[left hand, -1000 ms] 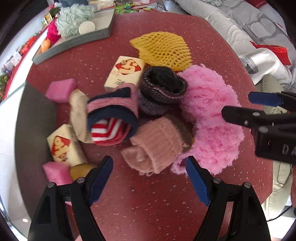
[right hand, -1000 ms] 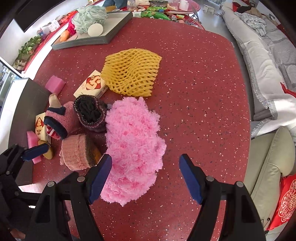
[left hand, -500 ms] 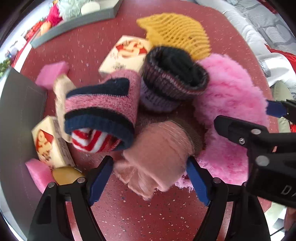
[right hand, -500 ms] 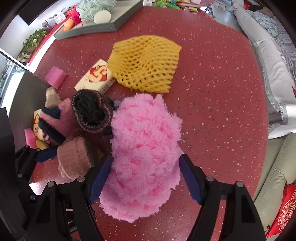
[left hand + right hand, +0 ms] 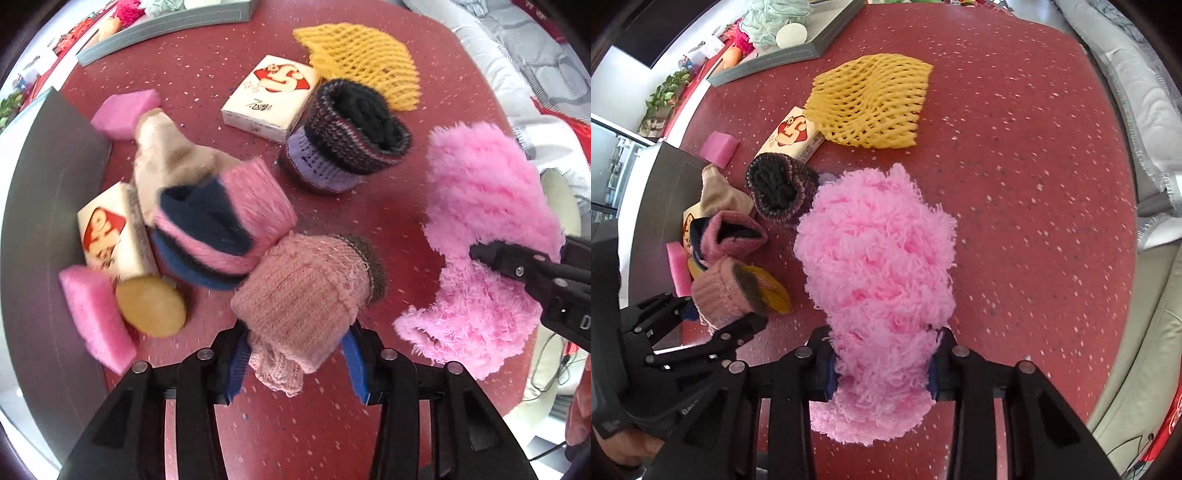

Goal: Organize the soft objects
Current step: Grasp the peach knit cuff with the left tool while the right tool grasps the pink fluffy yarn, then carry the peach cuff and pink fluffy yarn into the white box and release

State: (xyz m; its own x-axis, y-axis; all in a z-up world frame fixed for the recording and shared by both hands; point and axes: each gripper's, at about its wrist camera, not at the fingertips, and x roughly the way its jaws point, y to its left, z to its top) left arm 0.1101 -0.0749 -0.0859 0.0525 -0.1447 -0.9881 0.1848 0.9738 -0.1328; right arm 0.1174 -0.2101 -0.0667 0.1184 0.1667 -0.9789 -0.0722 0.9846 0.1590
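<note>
Both claws closing on soft bundles over the red table (image 5: 1015,155).

The left gripper (image 5: 295,354) pinches the dusty-pink knit roll (image 5: 303,295) between its blue pads, jaws closing. The right gripper (image 5: 882,363) squeezes the fluffy pink bundle (image 5: 879,258), jaws closing too. Beyond lie a dark rolled sock (image 5: 354,129), a tissue pack (image 5: 273,92) and yellow foam netting (image 5: 868,99).

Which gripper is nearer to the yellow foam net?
Neither clearly. The left gripper is closing on the pink knitted sock, the right gripper on the fluffy pink cloth; the yellow foam net lies beyond both.
</note>
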